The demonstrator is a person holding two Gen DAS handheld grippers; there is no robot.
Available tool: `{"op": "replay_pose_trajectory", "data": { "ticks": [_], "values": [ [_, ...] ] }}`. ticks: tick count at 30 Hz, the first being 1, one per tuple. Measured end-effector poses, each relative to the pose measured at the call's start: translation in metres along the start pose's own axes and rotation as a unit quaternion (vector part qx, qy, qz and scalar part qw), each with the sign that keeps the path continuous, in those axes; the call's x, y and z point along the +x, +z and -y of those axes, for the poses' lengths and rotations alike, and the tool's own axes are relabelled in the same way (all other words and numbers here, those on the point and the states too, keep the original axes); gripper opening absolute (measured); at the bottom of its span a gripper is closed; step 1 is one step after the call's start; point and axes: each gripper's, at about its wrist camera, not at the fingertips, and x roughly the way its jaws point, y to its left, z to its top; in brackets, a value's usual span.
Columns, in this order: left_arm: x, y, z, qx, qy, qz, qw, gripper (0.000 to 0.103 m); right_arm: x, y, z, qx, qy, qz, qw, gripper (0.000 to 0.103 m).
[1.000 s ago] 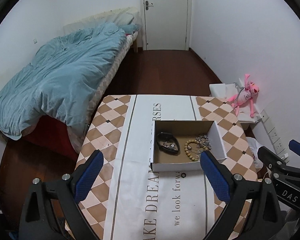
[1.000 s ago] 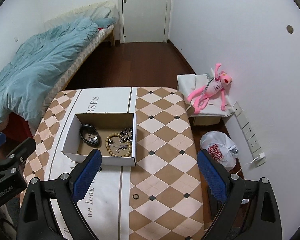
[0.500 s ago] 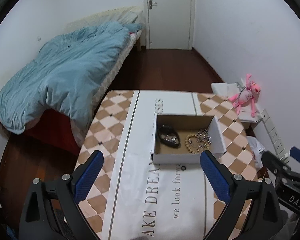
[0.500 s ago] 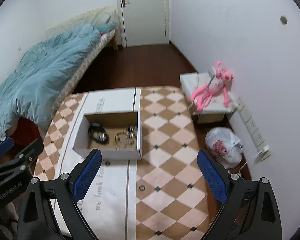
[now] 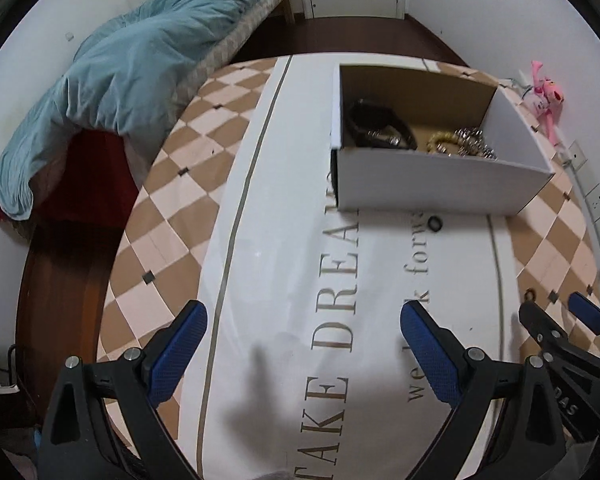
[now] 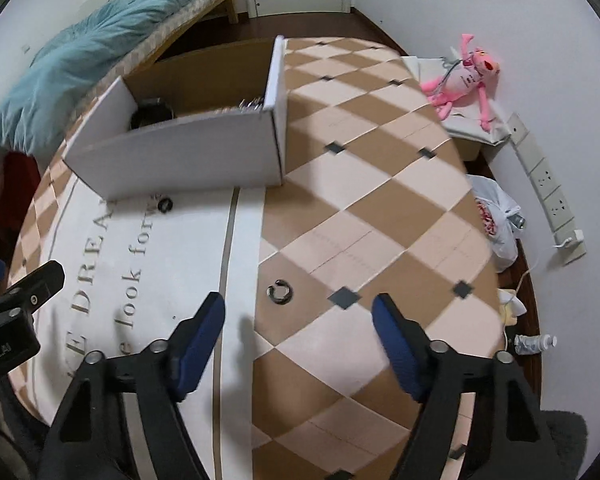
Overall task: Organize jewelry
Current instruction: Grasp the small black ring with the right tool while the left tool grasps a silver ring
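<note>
A white cardboard box (image 5: 436,188) (image 6: 180,156) stands on the table and holds a black bracelet (image 5: 380,126), a bead bracelet (image 5: 440,144) and silver chains (image 5: 474,142). A small dark ring (image 5: 435,223) (image 6: 165,204) lies just in front of the box. An open metal ring (image 6: 279,292) (image 5: 531,293) lies on the checkered cloth, just ahead of my right gripper (image 6: 298,320). My left gripper (image 5: 302,334) is open and empty, low over the white printed strip. My right gripper is open and empty too.
The table has a checkered cloth (image 6: 380,200) with a white lettered strip (image 5: 300,240). A bed with a blue duvet (image 5: 140,48) is at the left. A pink plush toy (image 6: 464,76), a plastic bag (image 6: 496,216) and a power strip (image 6: 548,188) are at the right.
Both grippers have dropped down close to the table and moved forward. The box and rings now look much larger. Both grippers stay open.
</note>
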Motion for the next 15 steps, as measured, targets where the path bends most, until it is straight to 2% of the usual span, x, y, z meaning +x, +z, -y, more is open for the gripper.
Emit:
{"op": "replay_pose_trajectory", "data": {
  "ticks": [5, 7, 8, 15],
  "values": [
    [0.006, 0.0, 0.0, 0.001, 0.003, -0.006, 1.0, 0.099, 0.009, -0.002, -0.007, -0.013, -0.002, 0.013, 1.0, 0.045],
    [0.009, 0.002, 0.001, 0.0, 0.001, -0.009, 1.0, 0.099, 0.01, -0.002, -0.011, -0.026, -0.011, 0.023, 0.999, 0.022],
    [0.011, 0.003, 0.001, 0.0, 0.0, -0.01, 0.9999, 0.099, 0.009, -0.001, -0.012, -0.028, -0.01, 0.025, 0.999, 0.014],
    [0.022, 0.01, 0.014, 0.013, -0.012, -0.015, 0.9997, 0.099, -0.004, 0.003, 0.002, 0.003, 0.009, 0.043, 0.999, 0.014]
  ]
}}
